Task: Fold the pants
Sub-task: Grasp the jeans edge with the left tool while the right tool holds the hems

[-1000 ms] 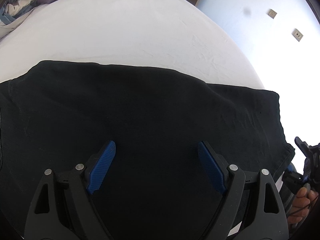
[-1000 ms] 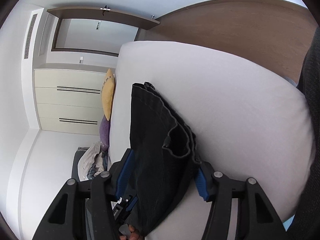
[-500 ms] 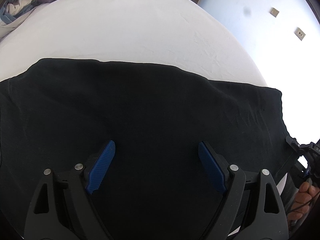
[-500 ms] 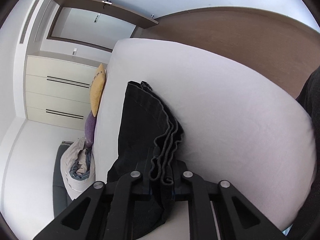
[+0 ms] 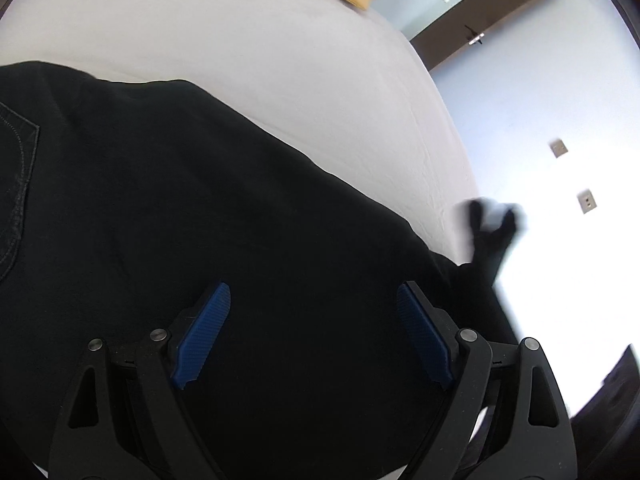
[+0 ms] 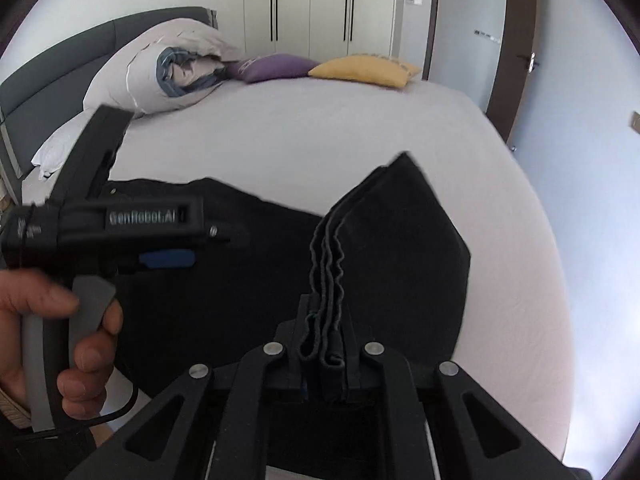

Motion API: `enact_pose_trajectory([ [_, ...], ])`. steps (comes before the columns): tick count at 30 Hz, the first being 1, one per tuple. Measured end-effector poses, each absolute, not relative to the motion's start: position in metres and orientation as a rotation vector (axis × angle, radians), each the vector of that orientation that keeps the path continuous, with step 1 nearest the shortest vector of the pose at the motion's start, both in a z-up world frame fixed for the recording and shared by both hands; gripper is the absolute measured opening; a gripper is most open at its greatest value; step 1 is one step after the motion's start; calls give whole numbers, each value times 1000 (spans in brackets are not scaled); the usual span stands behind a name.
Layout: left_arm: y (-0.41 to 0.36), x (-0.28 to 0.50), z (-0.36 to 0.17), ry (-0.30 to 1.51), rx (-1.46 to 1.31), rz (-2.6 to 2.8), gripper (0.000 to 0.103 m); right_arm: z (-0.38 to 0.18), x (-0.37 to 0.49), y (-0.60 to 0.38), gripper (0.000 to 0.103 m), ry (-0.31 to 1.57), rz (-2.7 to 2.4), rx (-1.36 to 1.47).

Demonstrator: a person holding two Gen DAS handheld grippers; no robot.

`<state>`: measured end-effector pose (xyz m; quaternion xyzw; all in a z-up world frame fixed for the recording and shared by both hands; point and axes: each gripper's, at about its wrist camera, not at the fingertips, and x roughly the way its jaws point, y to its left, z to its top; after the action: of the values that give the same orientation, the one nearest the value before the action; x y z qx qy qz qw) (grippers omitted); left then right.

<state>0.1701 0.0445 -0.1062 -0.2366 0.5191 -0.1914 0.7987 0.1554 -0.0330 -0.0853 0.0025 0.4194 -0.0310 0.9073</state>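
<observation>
Right gripper [image 6: 325, 354] jaws clamped on stacked wavy hem edges of black pants [image 6: 400, 248] (several layers), lifted fold peaking at 12 o'clock. Left gripper [image 5: 314, 330] jaws apart over the pants, spread on white bed [image 6: 304, 136].

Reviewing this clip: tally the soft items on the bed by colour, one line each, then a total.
Black: 1, the pants, hem end clamped in the right claw
Purple: 1, cushion
Yellow: 1, cushion
Beige with blue-grey lining: 1, rolled duvet
White: 1, pillow
Total: 5
</observation>
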Motion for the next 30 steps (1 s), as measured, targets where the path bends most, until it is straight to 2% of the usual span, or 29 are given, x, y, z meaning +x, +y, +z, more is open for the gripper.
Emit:
enact_pose_trajectory([
  [7,53,186,-111,1193,-562,-460,89,-106,160,-35,11,883,-40,23],
  [14,23,202,-102,1269,-508,-526,92,-109,155,-15,11,841,-62,-121],
  [24,-6,239,-94,1329,-359,-601,90,-106,152,-12,11,810,-65,-177],
  [25,-10,242,-94,1332,-349,-613,85,-110,141,-4,11,808,-65,-183],
  [26,-13,245,-94,1338,-340,-630,69,-110,140,-4,11,807,-63,-189],
  [27,-29,252,-91,1347,-331,-640,60,-110,139,-2,11,807,-62,-192],
  [28,-33,253,-90,1356,-312,-651,41,-111,137,0,11,807,-61,-197],
  [29,-35,252,-88,1361,-291,-659,28,-110,136,3,11,809,-58,-201],
  [30,-35,253,-88,1360,-277,-665,27,-110,136,5,11,809,-54,-207],
])
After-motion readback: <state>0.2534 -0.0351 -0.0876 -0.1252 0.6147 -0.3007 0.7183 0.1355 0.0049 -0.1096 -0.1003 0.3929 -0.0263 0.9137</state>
